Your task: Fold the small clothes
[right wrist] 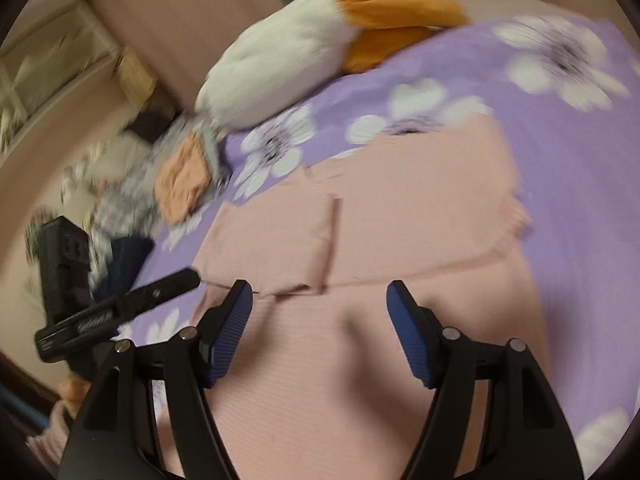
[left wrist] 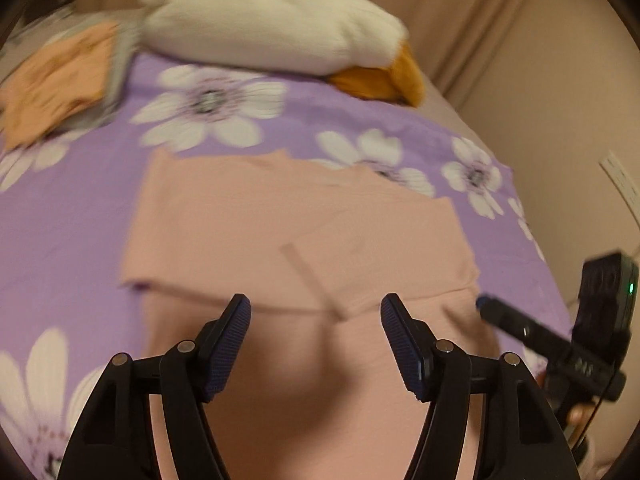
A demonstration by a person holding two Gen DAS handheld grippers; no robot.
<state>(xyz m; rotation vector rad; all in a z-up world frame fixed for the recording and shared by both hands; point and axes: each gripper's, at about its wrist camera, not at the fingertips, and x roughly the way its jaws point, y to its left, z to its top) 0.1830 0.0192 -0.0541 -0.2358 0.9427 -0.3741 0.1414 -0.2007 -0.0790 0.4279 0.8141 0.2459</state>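
Clothes pile [right wrist: 120,196] in right view only

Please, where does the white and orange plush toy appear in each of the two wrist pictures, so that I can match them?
Left wrist view: the plush toy lies at top centre, its orange end to the right.
Right wrist view: the plush toy lies at top centre-left, its orange end up and right.
Shared landmark: the pink garment on the purple flowered sheet.

Pale pink garment [left wrist: 296,216] lies partly folded, flat on the bedspread.
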